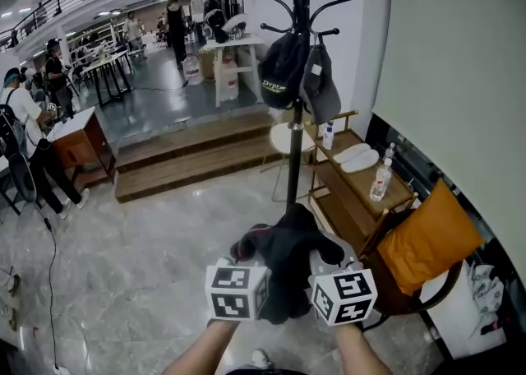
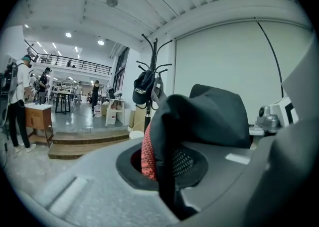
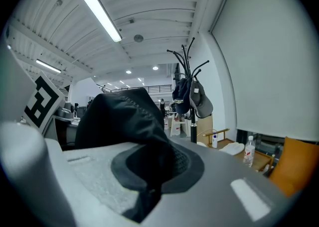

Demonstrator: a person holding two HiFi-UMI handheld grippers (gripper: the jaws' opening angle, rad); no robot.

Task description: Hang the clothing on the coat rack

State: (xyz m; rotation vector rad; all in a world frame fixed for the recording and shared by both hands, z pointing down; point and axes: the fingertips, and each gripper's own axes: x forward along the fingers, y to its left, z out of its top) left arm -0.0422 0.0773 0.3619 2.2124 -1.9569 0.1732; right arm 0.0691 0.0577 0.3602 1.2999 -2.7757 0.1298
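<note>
A black garment (image 1: 288,262) with a red lining hangs bunched between my two grippers in the head view, low in the middle. My left gripper (image 1: 256,283) is shut on its left part, where the red lining (image 2: 147,154) shows between the jaws. My right gripper (image 1: 316,279) is shut on the black fabric (image 3: 132,131) too. The black coat rack (image 1: 300,61) stands ahead, beyond the garment, with a dark cap (image 1: 279,69) and a grey cap (image 1: 322,85) on its hooks. The rack (image 2: 153,66) appears in the left gripper view, and the rack (image 3: 192,86) rises right of centre in the right gripper view.
A wooden bench (image 1: 362,184) with a bottle (image 1: 380,178) and white slippers stands right of the rack. An orange cushion (image 1: 427,238) lies on a chair at the right. Wooden steps (image 1: 197,155) lie behind. A person (image 1: 29,131) stands at the far left by a desk.
</note>
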